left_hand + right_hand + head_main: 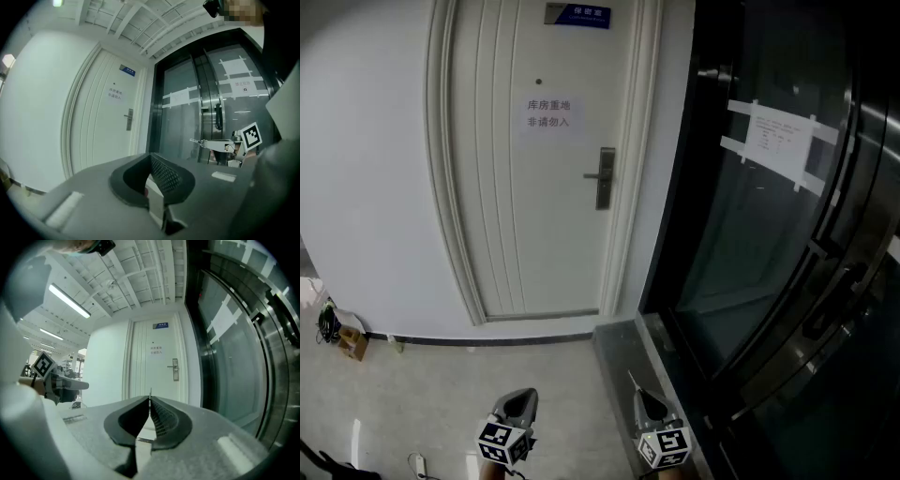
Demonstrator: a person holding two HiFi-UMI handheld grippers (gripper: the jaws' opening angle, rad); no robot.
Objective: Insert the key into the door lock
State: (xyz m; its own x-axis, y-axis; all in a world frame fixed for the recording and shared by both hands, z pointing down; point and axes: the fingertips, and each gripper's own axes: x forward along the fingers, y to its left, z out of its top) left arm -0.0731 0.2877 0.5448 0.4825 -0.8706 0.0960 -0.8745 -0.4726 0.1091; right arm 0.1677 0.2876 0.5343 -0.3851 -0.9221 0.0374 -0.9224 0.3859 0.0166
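In the head view we face a white door (534, 206) with its lock (605, 176) at the right edge. The left gripper (521, 401) and right gripper (646, 401) sit low, well apart from the door. In the left gripper view, its fingers (168, 176) are pressed together. In the right gripper view, the fingers (164, 420) pinch the key (150, 392), whose thin tip pokes out toward the distant door.

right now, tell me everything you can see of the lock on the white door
The lock is a tall, narrow plate that looks like grey metal, with a lever handle lying level and pointing left. It sits near the right edge of the closed white door, below a paper notice. Nothing touches it; its keyhole is too small to make out.
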